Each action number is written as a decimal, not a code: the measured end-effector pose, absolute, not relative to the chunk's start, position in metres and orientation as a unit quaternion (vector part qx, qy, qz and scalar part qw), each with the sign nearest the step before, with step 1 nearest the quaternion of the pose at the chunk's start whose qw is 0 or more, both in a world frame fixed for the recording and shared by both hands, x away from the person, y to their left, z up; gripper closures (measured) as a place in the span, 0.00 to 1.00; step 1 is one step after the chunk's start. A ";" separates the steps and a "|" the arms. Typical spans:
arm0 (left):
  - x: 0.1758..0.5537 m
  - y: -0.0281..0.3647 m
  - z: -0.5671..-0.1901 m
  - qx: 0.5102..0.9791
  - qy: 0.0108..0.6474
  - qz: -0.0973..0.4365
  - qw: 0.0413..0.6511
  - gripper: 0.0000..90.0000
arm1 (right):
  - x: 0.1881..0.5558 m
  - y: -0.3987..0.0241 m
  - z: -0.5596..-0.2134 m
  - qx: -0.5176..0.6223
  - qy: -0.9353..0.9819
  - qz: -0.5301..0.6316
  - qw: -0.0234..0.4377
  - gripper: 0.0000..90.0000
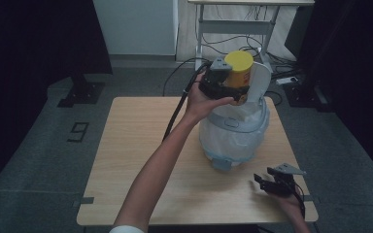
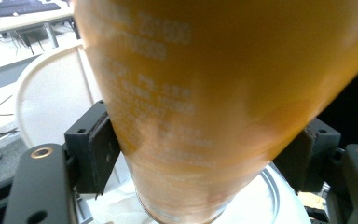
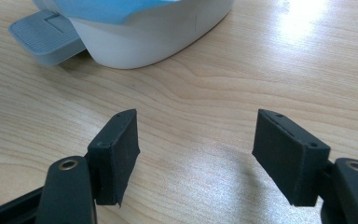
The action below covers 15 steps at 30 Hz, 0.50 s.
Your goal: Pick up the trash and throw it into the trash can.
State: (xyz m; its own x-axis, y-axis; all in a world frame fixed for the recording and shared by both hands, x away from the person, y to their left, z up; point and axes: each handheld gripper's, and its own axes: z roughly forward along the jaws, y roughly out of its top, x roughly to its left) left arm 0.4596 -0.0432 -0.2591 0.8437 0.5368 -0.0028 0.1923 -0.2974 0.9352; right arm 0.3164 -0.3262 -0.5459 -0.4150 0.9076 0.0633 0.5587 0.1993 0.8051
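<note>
Wooden table [image 1: 126, 160] on grey floor [image 1: 39, 145]; white desk frame [image 1: 238, 26], cables [image 1: 233, 46] behind; floor marking [image 1: 79, 131] left.

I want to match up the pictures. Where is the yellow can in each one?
High view: the yellow can is at top centre, clamped in the left gripper above the open white bin.
Left gripper view: the can is huge and blurry across the middle, squeezed between the black jaws.
Right gripper view: not in it.
Shared landmark: the white bin, its grey pedal at the right gripper view's upper left.
</note>
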 end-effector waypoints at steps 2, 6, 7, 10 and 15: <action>0.462 -0.048 -0.261 0.793 0.232 0.156 0.541 0.26 | 0.317 -0.326 -0.546 0.494 0.743 0.395 0.220 0.34; 0.471 -0.055 -0.269 0.802 0.243 0.136 0.528 0.14 | 0.317 -0.326 -0.547 0.492 0.745 0.394 0.217 0.34; 0.471 -0.056 -0.271 0.805 0.243 0.140 0.523 0.13 | 0.317 -0.326 -0.547 0.491 0.747 0.393 0.218 0.34; 0.468 -0.056 -0.272 0.808 0.238 0.148 0.518 0.12 | 0.317 -0.325 -0.547 0.490 0.748 0.392 0.217 0.34; 0.459 -0.048 -0.273 0.806 0.231 0.155 0.522 0.15 | 0.317 -0.325 -0.547 0.490 0.749 0.390 0.216 0.34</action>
